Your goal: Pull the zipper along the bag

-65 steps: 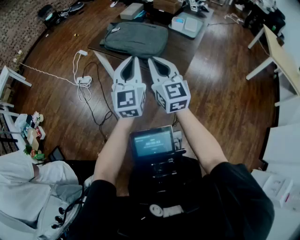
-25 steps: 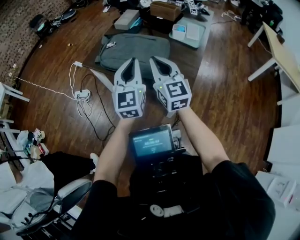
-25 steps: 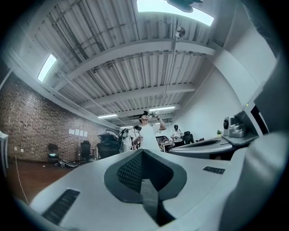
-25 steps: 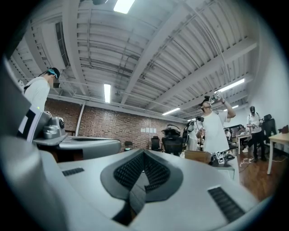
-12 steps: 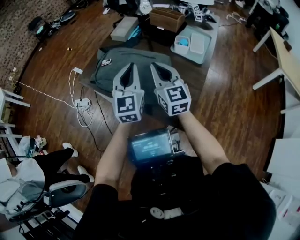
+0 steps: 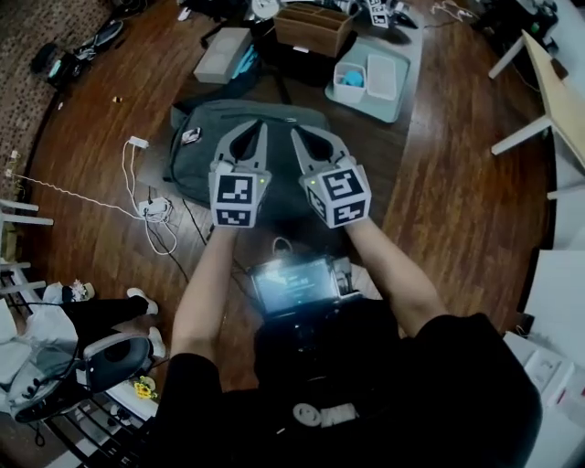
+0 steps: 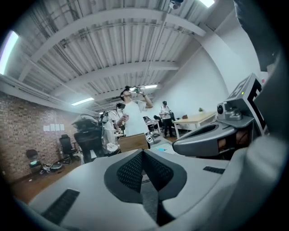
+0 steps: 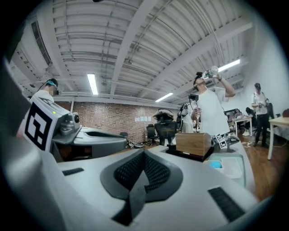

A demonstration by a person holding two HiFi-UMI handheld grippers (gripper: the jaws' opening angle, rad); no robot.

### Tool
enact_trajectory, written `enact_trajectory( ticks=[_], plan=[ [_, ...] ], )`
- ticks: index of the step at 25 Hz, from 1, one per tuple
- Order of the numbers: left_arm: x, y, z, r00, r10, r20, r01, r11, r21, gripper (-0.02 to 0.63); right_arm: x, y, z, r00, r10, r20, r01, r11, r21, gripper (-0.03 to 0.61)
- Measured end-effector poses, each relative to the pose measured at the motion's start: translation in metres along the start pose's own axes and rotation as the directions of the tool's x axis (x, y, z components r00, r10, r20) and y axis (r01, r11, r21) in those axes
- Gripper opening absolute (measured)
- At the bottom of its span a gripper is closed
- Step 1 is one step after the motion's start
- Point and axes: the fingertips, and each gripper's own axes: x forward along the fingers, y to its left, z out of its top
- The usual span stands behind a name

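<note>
A grey bag (image 6: 196, 155) lies flat on a low dark table (image 6: 366, 137) ahead of me; I cannot make out its zipper. Both grippers are held side by side above the bag's near half, pointing forward. My left gripper (image 6: 262, 125) is shut with nothing between its jaws, and its own view (image 7: 143, 151) shows the pads meeting. My right gripper (image 6: 294, 132) is shut and empty too, with pads together in its own view (image 8: 144, 151). Neither gripper view shows the bag.
A wooden box (image 6: 315, 27), a teal tray (image 6: 402, 87) with white containers and a grey box (image 6: 222, 55) lie beyond the bag. White cables (image 6: 151, 206) trail on the floor at left. A table (image 6: 553, 82) stands at right. A person (image 7: 133, 113) stands far ahead.
The view has advanced toward the low table: the bag now lies under the grippers instead of well ahead. Both grippers stay shut, side by side.
</note>
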Motion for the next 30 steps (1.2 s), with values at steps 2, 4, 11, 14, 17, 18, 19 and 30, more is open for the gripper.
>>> enact_trajectory(
  ticks=[2,4,11,14,17,18,19,30],
  plan=[
    [0.020,0.006,-0.008,0.998,-0.057,-0.019,0.057,0.998,0.015,0.000,0.009,-0.009,-0.009,0.999,-0.029,-0.022,0.029,1.000,0.008,0.014],
    [0.037,0.009,-0.014,0.994,-0.109,-0.028,0.109,0.994,0.018,0.000,0.017,-0.014,-0.021,0.997,-0.058,-0.052,0.059,0.998,0.028,0.014],
    [0.086,0.005,-0.026,0.951,-0.301,-0.073,0.308,0.945,0.114,0.000,0.044,-0.032,-0.046,0.981,-0.154,-0.118,0.162,0.985,0.064,0.014],
    [0.098,-0.016,-0.047,0.882,-0.434,-0.183,0.467,0.855,0.225,0.003,0.045,-0.038,-0.062,0.968,-0.198,-0.157,0.212,0.974,0.078,0.014],
    [0.111,-0.032,-0.078,0.792,-0.522,-0.317,0.605,0.741,0.291,0.011,0.046,-0.043,-0.078,0.955,-0.234,-0.183,0.254,0.963,0.092,0.014],
    [0.117,-0.034,-0.089,0.764,-0.536,-0.358,0.638,0.709,0.301,0.011,0.047,-0.046,-0.082,0.951,-0.246,-0.190,0.267,0.959,0.097,0.014],
    [0.121,-0.036,-0.097,0.737,-0.548,-0.396,0.669,0.676,0.309,0.017,0.048,-0.049,-0.086,0.947,-0.255,-0.196,0.279,0.955,0.103,0.014],
    [0.124,-0.056,-0.137,0.428,-0.623,-0.655,0.881,0.450,0.148,0.133,0.048,-0.057,-0.103,0.921,-0.323,-0.217,0.352,0.929,0.113,0.014]
  ],
)
